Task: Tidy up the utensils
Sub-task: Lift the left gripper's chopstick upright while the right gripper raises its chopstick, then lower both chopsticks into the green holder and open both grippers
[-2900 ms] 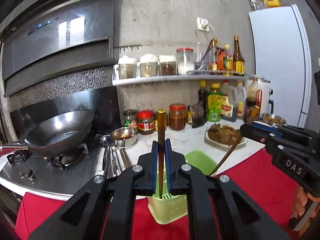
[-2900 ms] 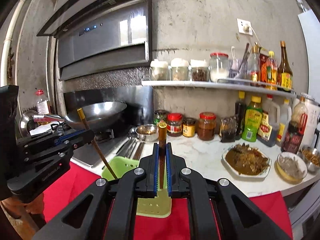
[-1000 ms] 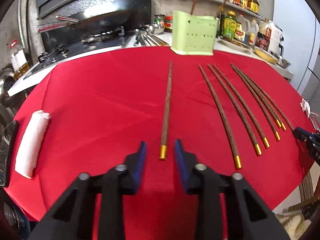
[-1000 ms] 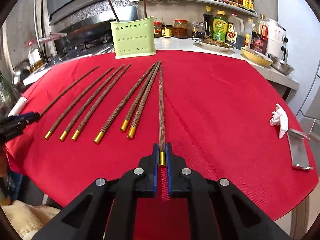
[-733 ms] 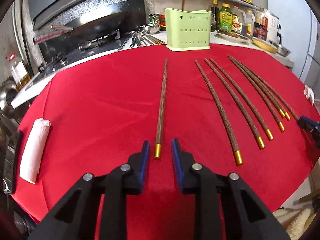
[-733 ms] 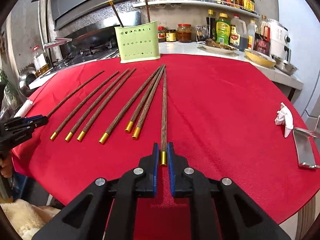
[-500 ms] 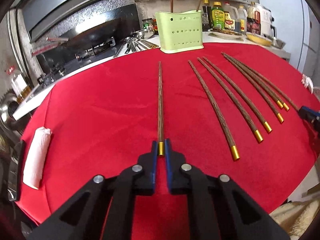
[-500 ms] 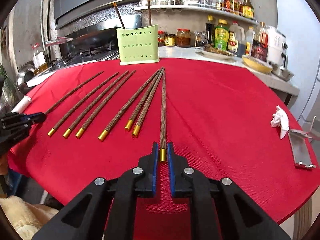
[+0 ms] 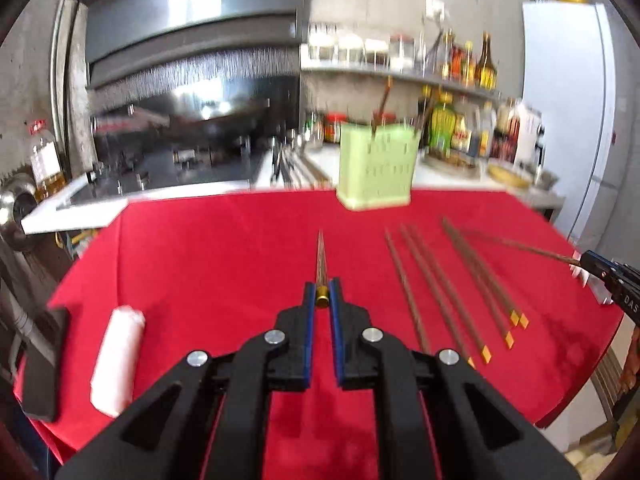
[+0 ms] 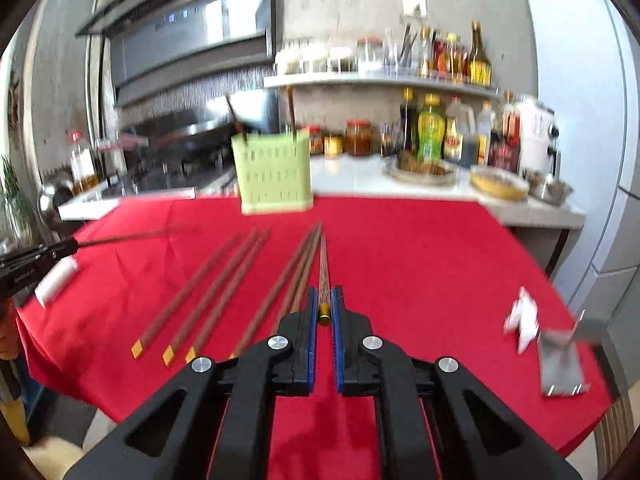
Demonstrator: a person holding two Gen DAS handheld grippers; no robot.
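My left gripper (image 9: 321,294) is shut on the gold-capped end of a dark wooden chopstick (image 9: 321,252), held above the red tablecloth (image 9: 208,264). My right gripper (image 10: 324,304) is shut on another gold-capped chopstick (image 10: 323,264), also lifted. Several more chopsticks (image 9: 452,280) lie in a row on the cloth between the two grippers. A pale green perforated utensil holder (image 9: 376,166) stands at the far edge of the cloth with two chopsticks upright in it. Each gripper shows at the other view's side edge, the right gripper (image 9: 600,270) and the left gripper (image 10: 44,256).
A rolled white cloth (image 9: 116,360) lies on the table's left part. A crumpled white tissue (image 10: 522,320) and a metal piece (image 10: 560,364) lie at its right. Behind are a stove with a wok (image 9: 192,120), a counter with jars, bottles and dishes, and a fridge (image 9: 568,100).
The left gripper closed on the gold end of its chopstick. Both grippers then rose and tipped up, lifting their chopsticks off the cloth; the kitchen wall now fills more of both views.
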